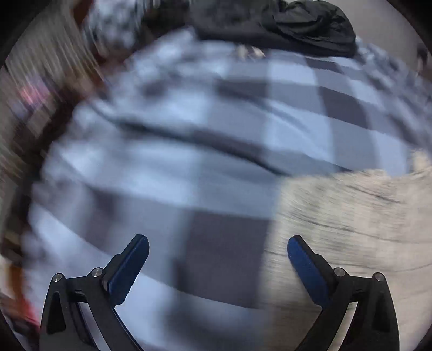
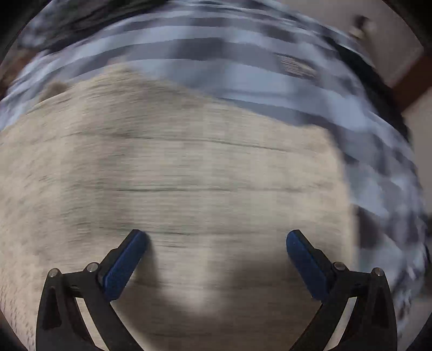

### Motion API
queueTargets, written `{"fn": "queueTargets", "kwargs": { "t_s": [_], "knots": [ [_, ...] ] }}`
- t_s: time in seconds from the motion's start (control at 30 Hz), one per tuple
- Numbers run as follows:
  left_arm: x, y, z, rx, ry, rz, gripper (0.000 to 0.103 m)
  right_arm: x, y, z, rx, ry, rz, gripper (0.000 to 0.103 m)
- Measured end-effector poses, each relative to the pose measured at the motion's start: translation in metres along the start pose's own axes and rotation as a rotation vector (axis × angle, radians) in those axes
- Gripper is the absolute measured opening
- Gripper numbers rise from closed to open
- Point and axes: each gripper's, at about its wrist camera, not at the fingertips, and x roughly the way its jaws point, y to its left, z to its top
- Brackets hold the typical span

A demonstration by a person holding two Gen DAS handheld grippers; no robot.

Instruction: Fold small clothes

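Observation:
A beige knit garment (image 2: 175,167) lies flat on a blue-and-grey checked bedcover (image 2: 229,48). Its left edge also shows at the lower right of the left wrist view (image 1: 351,216). My right gripper (image 2: 217,241) is open and empty, hovering over the middle of the garment. My left gripper (image 1: 218,247) is open and empty, over the bedcover (image 1: 189,135) just left of the garment's edge; its right fingertip (image 1: 297,245) is over the beige fabric. Both views are motion-blurred.
A dark, crumpled garment (image 1: 291,24) lies at the far end of the bedcover. Brown furniture (image 1: 54,113) runs along the bed's left side. A pale wall and brown trim (image 2: 413,78) show at the right in the right wrist view.

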Motion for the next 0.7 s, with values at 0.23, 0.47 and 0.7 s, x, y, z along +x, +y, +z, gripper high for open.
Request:
{"fn": "queueTargets", "kwargs": {
  "t_s": [0.23,0.47,0.7],
  "knots": [
    [-0.088,0.032,-0.029,0.126,-0.107,-0.144,0.103,-0.069,-0.057,-0.018,-0.015,-0.02,-0.075,0.102],
    [-0.172,0.016,-0.095,0.292,-0.001,-0.38,0.101,-0.171,-0.059,-0.07,-0.068,-0.037,-0.024,0.102],
    [-0.198,-0.003,-0.14,0.372,0.022,-0.474,0.101,-0.188,-0.044,-0.109,-0.122,-0.14,-0.085,0.102]
  ]
}}
